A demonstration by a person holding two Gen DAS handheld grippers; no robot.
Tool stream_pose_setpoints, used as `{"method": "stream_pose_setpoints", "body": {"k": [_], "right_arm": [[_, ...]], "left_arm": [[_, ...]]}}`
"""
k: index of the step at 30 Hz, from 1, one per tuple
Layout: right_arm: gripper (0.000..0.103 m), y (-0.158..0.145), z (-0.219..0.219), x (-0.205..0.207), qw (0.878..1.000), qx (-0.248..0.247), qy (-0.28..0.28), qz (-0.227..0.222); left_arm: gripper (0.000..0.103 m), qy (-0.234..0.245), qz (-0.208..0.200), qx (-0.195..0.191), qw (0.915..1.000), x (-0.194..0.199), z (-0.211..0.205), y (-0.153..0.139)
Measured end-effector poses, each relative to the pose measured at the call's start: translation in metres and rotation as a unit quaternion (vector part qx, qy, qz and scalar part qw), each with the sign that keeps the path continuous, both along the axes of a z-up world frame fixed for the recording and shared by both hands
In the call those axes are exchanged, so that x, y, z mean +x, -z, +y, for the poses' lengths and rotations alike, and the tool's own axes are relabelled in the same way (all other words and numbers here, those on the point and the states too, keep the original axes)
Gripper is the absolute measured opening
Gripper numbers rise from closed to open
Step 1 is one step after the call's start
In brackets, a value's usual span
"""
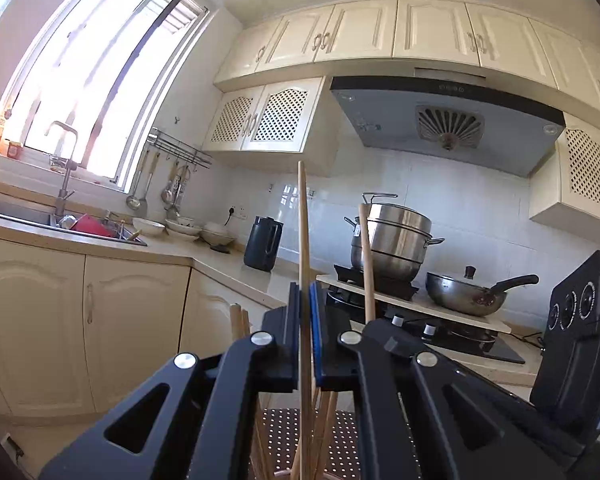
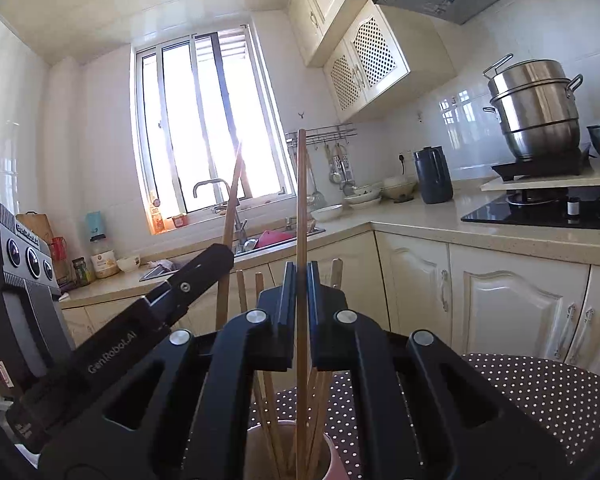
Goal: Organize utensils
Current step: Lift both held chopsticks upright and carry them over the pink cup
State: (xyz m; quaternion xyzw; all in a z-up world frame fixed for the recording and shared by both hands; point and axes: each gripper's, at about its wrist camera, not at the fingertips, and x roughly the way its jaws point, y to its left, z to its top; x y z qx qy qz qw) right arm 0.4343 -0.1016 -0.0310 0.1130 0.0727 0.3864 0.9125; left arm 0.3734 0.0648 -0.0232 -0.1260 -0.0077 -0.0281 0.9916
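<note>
My left gripper (image 1: pixel 305 292) is shut on an upright wooden chopstick (image 1: pixel 303 216). In its view a second chopstick (image 1: pixel 366 264) stands just to the right, held by my right gripper (image 1: pixel 374 326). In the right wrist view my right gripper (image 2: pixel 301 270) is shut on an upright chopstick (image 2: pixel 301 200) whose lower end reaches into a pink cup (image 2: pixel 334 456). Several more chopsticks (image 2: pixel 270 412) lean in that cup. At the left there, my left gripper (image 2: pixel 225 254) grips its own tilted chopstick (image 2: pixel 231 200).
The cup stands on a brown polka-dot cushion (image 2: pixel 520 392). Beyond it runs an L-shaped counter (image 2: pixel 420 216) with a sink and faucet (image 2: pixel 208 188), bowls (image 2: pixel 364 196), a dark kettle (image 2: pixel 432 176), a steel steamer pot (image 2: pixel 536 108) on the stove and a wok (image 1: pixel 464 296). Ladles hang on a rail (image 1: pixel 172 184).
</note>
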Motion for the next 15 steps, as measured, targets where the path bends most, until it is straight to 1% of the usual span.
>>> {"method": "stream_pose_setpoints", "body": {"k": [4, 6, 15], "right_arm": [[0.006, 0.006, 0.0, 0.0, 1.0, -0.001, -0.003, 0.005], [0.006, 0.009, -0.001, -0.001, 1.0, -0.004, -0.004, 0.006], [0.006, 0.022, -0.013, -0.007, 1.0, -0.01, -0.003, 0.024]], "left_arm": [[0.005, -0.004, 0.001, -0.008, 1.0, 0.003, 0.0, 0.008], [0.005, -0.002, 0.007, -0.009, 0.9999, 0.005, -0.001, 0.012], [0.005, 0.002, 0.036, 0.011, 0.9993, -0.007, -0.003, 0.029]]}}
